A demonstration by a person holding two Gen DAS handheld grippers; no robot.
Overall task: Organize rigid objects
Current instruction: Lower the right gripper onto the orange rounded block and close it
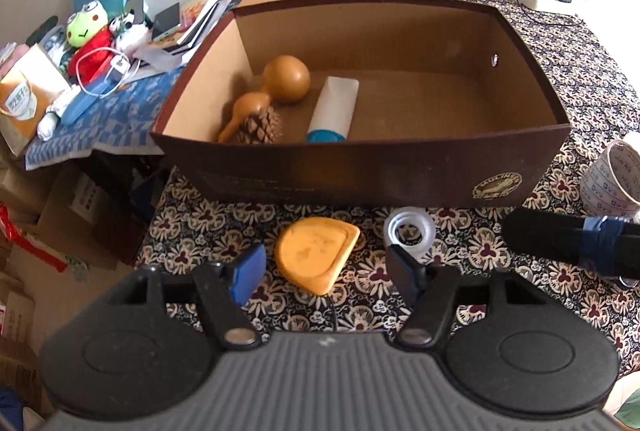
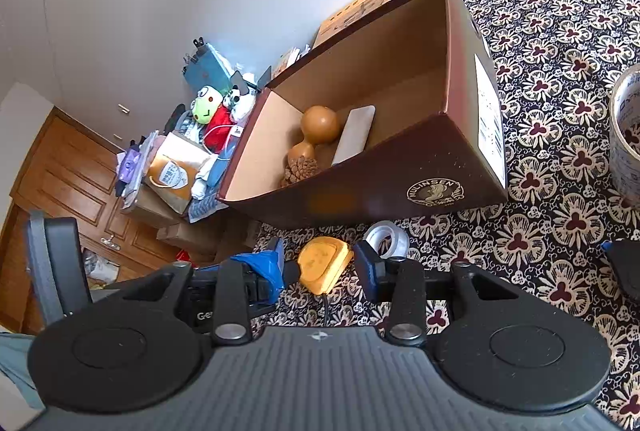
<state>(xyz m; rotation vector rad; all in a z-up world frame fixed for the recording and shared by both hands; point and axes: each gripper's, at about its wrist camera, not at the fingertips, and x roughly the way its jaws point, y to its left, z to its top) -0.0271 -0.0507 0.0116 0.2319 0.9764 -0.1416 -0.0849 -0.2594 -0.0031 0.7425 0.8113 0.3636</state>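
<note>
While yellow wedge (image 1: 316,255) lies between, left claw (image 1: 326,273) apart, empty; right claw (image 2: 320,267) apart.

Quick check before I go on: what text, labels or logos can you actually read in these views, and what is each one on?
"MULINSEN": oval emblem on the brown box front.
"Ge...": cut-off letters on the black device beside the right gripper.
White sticker on the box's side, tape roll print, orange bag label: too small to read.
</note>
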